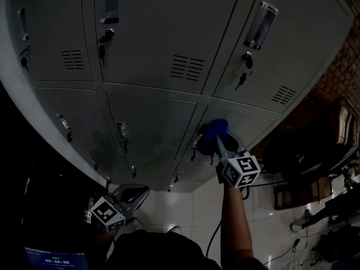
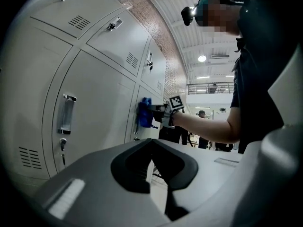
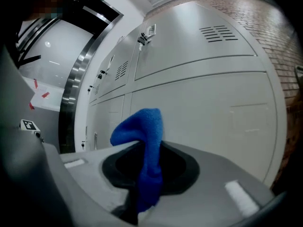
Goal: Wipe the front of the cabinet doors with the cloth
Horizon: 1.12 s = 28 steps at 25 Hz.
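A bank of grey metal cabinet doors [image 1: 157, 55] fills the head view, each with a handle, a keyed lock and vent slots. My right gripper [image 1: 218, 140] is shut on a blue cloth [image 1: 213, 130] and holds it against a lower door [image 1: 236, 128] at the right. In the right gripper view the blue cloth [image 3: 144, 145] sticks up from between the jaws, close to the grey door [image 3: 203, 108]. The left gripper view shows that cloth [image 2: 144, 113] pressed on the door from the side. My left gripper [image 1: 135, 194] hangs low at the left, shut and holding nothing, away from the doors.
A brick wall [image 1: 343, 66] stands to the right of the cabinets. A dark bag [image 1: 315, 145] and cables lie on the white tiled floor [image 1: 197, 212] at the right. Other people [image 2: 203, 126] stand in the hall far behind.
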### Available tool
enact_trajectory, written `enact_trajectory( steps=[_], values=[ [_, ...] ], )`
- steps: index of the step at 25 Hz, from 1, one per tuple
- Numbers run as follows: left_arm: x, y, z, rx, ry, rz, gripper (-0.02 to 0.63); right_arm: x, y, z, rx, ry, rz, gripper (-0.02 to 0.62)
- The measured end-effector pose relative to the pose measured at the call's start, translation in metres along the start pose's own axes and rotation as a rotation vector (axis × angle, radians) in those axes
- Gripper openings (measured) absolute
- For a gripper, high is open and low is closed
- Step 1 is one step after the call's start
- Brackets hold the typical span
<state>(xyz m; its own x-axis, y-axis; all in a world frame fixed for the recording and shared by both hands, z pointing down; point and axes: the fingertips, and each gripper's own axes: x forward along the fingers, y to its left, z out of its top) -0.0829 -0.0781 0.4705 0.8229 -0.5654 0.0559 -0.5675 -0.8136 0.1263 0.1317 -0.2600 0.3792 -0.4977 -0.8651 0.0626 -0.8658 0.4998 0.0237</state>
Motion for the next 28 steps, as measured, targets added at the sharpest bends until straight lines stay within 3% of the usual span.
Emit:
enact_trajectory(
  steps=[9, 28],
  values=[
    [0.021, -0.006, 0.001, 0.016, 0.012, -0.034, 0.000, -0.030, -0.051, -0.005, -0.025, 0.025, -0.082, 0.074],
    [0.051, -0.020, -0.003, 0.009, 0.030, -0.062, 0.000, -0.094, -0.154, -0.020, 0.036, 0.015, -0.290, 0.074]
  ],
)
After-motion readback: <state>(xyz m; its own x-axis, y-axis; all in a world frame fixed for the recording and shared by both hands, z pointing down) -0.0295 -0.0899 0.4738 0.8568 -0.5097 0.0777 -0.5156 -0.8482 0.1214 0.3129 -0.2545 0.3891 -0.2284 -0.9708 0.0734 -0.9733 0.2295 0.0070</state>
